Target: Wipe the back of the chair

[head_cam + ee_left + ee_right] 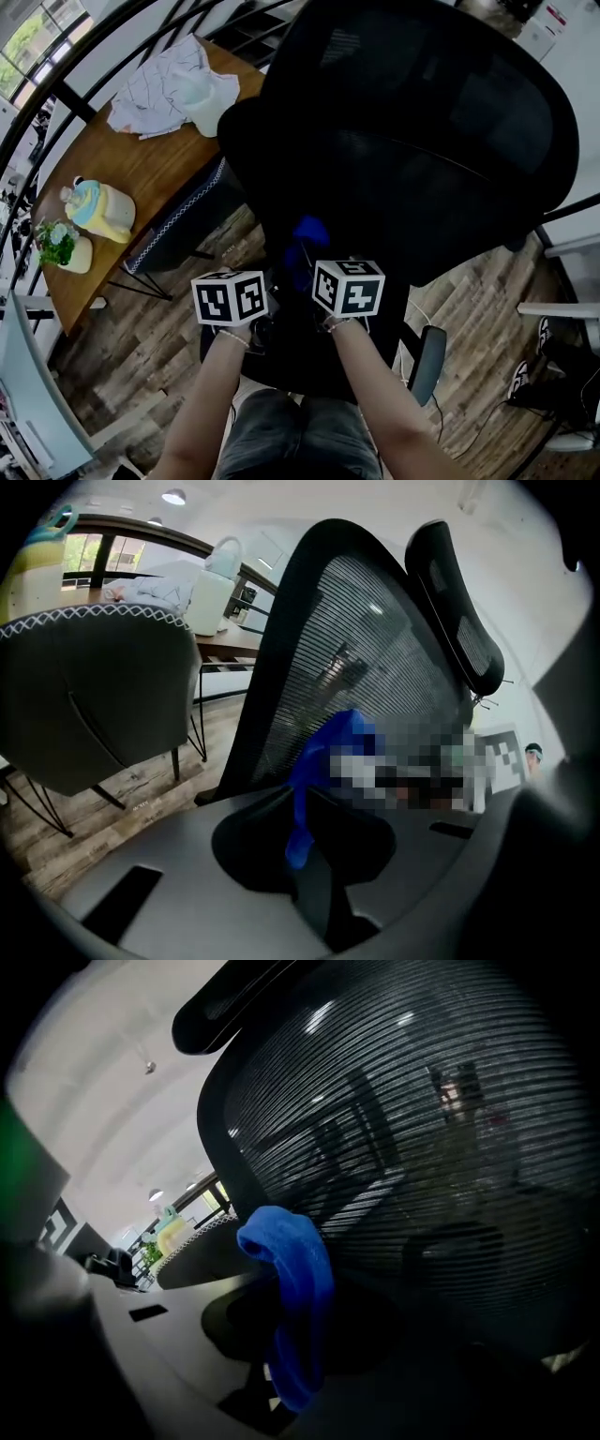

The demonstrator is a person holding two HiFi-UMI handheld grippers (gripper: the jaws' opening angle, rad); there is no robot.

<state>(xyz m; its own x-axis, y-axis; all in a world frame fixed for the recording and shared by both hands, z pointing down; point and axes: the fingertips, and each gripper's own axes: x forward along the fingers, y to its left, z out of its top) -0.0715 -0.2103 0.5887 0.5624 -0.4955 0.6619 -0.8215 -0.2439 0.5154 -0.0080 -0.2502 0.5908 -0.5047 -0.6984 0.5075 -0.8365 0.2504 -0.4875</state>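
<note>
A black mesh office chair back [412, 141] fills the head view, with its headrest [459, 621] above it in the left gripper view. A blue cloth [309, 232] lies against the lower mesh, just ahead of both marker cubes. In the right gripper view the cloth [292, 1297] is folded over and hangs down into my right gripper [291, 1377], which is shut on it close to the mesh [422, 1147]. In the left gripper view a thin tail of the cloth [319, 780] runs down into my left gripper [305, 860], whose jaws look shut on the tip.
A wooden table [159, 169] at the left carries a white cloth [169, 89], a yellow and blue jug [98, 208] and a small potted plant [58, 244]. A dark grey chair with white zigzag trim [178, 225] stands beside it. Shoes [530, 375] lie on the plank floor at the right.
</note>
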